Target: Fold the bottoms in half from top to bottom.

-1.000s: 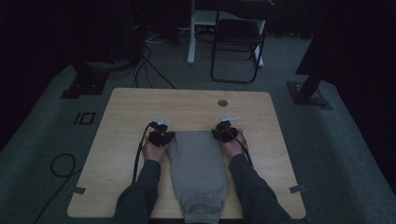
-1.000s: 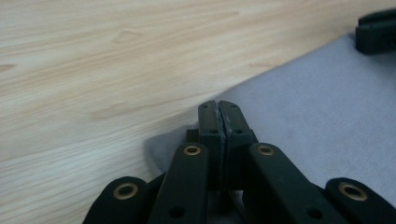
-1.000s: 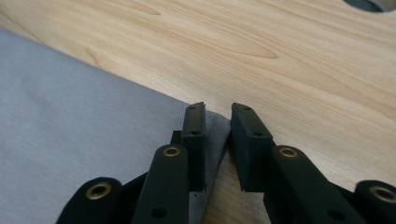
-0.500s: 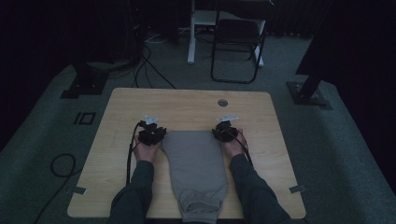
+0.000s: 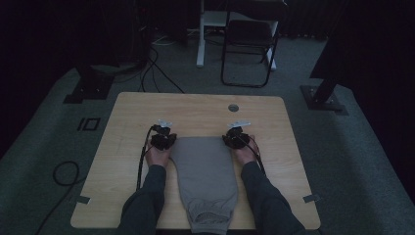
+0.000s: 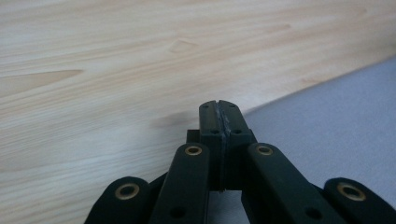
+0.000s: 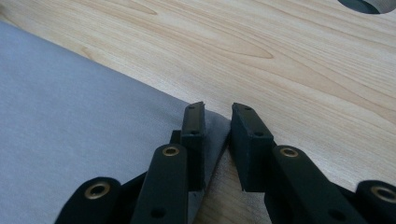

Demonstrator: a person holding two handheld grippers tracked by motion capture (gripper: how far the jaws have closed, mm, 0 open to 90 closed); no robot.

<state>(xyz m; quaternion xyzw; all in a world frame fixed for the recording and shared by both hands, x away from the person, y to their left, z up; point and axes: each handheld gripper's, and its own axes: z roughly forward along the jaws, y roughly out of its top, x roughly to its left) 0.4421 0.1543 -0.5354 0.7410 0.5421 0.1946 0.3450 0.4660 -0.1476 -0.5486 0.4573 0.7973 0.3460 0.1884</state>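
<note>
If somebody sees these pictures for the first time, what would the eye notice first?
Probably the grey folded garment, lying in the middle of the pale wooden table with one end hanging over the near edge. At its far corners sit two black claws: the left claw is shut beside the cloth, while the right claw stands a little open over the cloth's corner.
</note>
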